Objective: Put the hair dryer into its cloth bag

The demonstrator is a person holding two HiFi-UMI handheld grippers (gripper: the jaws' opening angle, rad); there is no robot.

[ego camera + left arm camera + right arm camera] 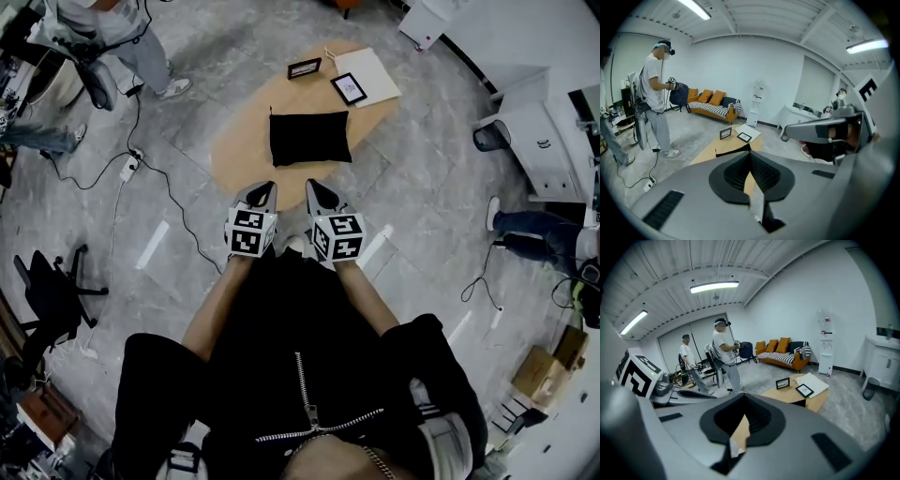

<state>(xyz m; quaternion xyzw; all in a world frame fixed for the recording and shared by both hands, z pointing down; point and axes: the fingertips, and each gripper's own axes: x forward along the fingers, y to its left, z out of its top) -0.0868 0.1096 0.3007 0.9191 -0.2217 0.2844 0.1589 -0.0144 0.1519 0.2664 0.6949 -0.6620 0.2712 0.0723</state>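
Jaws pressed together and empty on left gripper [261, 193] and right gripper [322, 193], side by side. Black cloth bag [310, 138], soft, pillow-shaped, lies on rounded wooden bench [242, 157], apart from both.

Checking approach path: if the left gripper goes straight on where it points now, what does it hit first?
Likely the flat black cloth bag on the low oval wooden table; the shut left gripper aims down at it. Depth is unclear, so it may meet the table's near edge first.
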